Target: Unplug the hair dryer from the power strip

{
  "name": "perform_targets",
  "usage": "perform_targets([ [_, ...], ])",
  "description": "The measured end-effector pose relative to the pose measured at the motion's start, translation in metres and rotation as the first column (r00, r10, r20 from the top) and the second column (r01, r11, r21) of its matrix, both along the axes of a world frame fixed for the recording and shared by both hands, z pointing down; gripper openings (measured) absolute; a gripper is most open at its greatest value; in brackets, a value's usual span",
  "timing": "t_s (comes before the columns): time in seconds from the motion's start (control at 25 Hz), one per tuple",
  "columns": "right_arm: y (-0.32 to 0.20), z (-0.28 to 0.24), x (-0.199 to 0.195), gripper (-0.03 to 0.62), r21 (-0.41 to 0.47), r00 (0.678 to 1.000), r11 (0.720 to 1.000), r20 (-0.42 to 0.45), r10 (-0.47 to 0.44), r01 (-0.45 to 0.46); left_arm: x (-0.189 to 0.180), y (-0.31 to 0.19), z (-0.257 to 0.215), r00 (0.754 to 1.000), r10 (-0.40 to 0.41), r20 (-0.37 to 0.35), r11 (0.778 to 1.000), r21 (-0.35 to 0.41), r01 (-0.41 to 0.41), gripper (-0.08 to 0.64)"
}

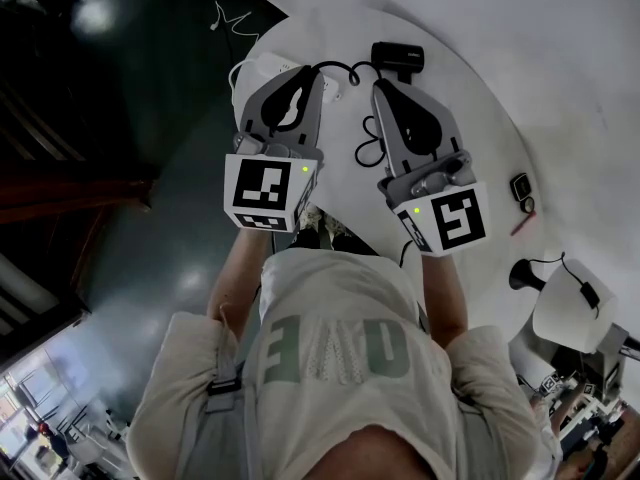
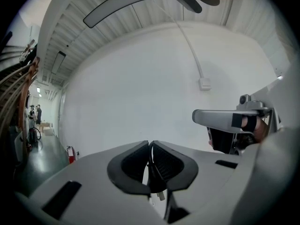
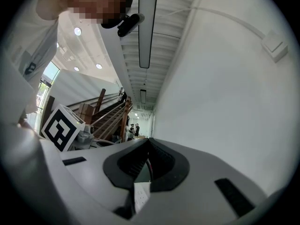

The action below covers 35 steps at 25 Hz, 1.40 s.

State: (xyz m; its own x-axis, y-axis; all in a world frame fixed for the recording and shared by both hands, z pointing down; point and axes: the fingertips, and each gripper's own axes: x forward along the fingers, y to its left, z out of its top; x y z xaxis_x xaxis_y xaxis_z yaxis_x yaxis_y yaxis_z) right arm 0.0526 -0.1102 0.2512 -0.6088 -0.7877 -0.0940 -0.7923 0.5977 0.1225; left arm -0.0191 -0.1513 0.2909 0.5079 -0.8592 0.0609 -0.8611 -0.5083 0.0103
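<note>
Pinching plug (image 2: 157,186) in left hand-held gripper (image 2: 150,143)

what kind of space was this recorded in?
Probably a large industrial hall or workshop rather than a home: a high ribbed ceiling with a long strip light, a wooden staircase, and a fire extinguisher.

Soft, even light fell on the round white table (image 1: 480,108) in the head view, while the dark glossy floor (image 1: 130,168) threw back pale glare. Both gripper views bowed hard toward black circular rims. A long white ceiling light strip (image 3: 146,29) glowed overhead, the plain white wall (image 2: 140,78) was shadowless, and the left gripper (image 2: 150,145), close to the lens, looked slightly soft.
</note>
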Motion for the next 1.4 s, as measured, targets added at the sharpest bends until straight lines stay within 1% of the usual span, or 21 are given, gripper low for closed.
perform_targets([
  [0.16, -0.001, 0.006, 0.002, 0.012, -0.018, 1.0, 1.0, -0.009, 0.008, -0.008, -0.001, -0.001, 0.009, 1.0, -0.003, 0.002, 1.0, -0.028, 0.003, 0.035],
  [0.28, -0.002, 0.016, 0.005, 0.012, -0.044, 1.0, 0.999, -0.017, 0.012, -0.013, 0.001, -0.005, 0.028, 1.0, -0.009, -0.009, 0.998, -0.065, 0.008, 0.032],
  [0.36, -0.001, 0.026, 0.006, 0.012, -0.071, 1.0, 0.997, -0.02, 0.013, -0.014, 0.0, -0.008, 0.055, 1.0, -0.019, -0.006, 0.993, -0.113, 0.018, 0.012],
  [0.44, 0.002, 0.036, 0.006, 0.012, -0.099, 1.0, 0.995, -0.018, 0.011, -0.013, -0.002, -0.005, 0.086, 0.999, -0.029, 0.015, 0.984, -0.174, 0.032, 0.012],
  [0.52, 0.005, 0.043, 0.005, 0.012, -0.119, 1.0, 0.993, -0.023, 0.005, -0.007, -0.006, 0.002, 0.105, 0.999, -0.043, 0.019, 0.975, -0.218, 0.046, 0.012],
  [0.6, 0.006, 0.049, 0.005, 0.012, -0.13, 1.0, 0.991, -0.028, 0.0, -0.003, -0.009, 0.008, 0.112, 0.998, -0.053, 0.014, 0.97, -0.237, 0.055, 0.012],
  [0.68, 0.007, 0.052, 0.005, 0.012, -0.137, 1.0, 0.991, -0.028, -0.002, -0.002, -0.01, 0.01, 0.112, 0.998, -0.06, 0.013, 0.97, -0.236, 0.061, 0.012],
  [0.76, 0.007, 0.053, 0.004, 0.012, -0.138, 1.0, 0.99, -0.026, -0.004, 0.0, -0.012, 0.009, 0.107, 0.998, -0.066, 0.009, 0.972, -0.226, 0.066, 0.012],
  [0.88, 0.006, 0.052, 0.0, 0.012, -0.132, 1.0, 0.991, -0.028, -0.009, 0.005, -0.015, 0.005, 0.094, 0.997, -0.076, 0.007, 0.979, -0.189, 0.076, 0.012],
  [1.08, -0.001, 0.031, 0.003, 0.012, -0.081, 1.0, 0.996, -0.006, 0.029, -0.03, -0.015, 0.001, 0.047, 0.996, -0.083, -0.019, 0.99, -0.115, 0.081, 0.012],
  [1.16, -0.006, 0.015, 0.005, 0.012, -0.041, 0.998, 0.998, -0.002, 0.056, -0.056, -0.013, -0.001, 0.02, 0.996, -0.082, -0.027, 0.995, -0.065, 0.08, 0.012],
  [1.24, -0.008, -0.002, 0.008, 0.012, 0.006, 0.997, 0.997, 0.006, 0.083, -0.083, -0.011, 0.002, -0.008, 0.996, -0.086, -0.035, 0.996, 0.003, 0.086, 0.012],
  [1.32, -0.005, -0.018, 0.011, 0.012, 0.05, 0.995, 0.994, 0.02, 0.101, -0.102, -0.01, 0.009, -0.036, 0.994, -0.096, -0.049, 0.992, 0.072, 0.1, 0.012],
  [1.4, 0.002, -0.03, 0.01, 0.012, 0.078, 0.995, 0.992, 0.022, 0.101, -0.102, -0.011, 0.018, -0.062, 0.992, -0.106, -0.067, 0.984, 0.136, 0.114, 0.012],
])
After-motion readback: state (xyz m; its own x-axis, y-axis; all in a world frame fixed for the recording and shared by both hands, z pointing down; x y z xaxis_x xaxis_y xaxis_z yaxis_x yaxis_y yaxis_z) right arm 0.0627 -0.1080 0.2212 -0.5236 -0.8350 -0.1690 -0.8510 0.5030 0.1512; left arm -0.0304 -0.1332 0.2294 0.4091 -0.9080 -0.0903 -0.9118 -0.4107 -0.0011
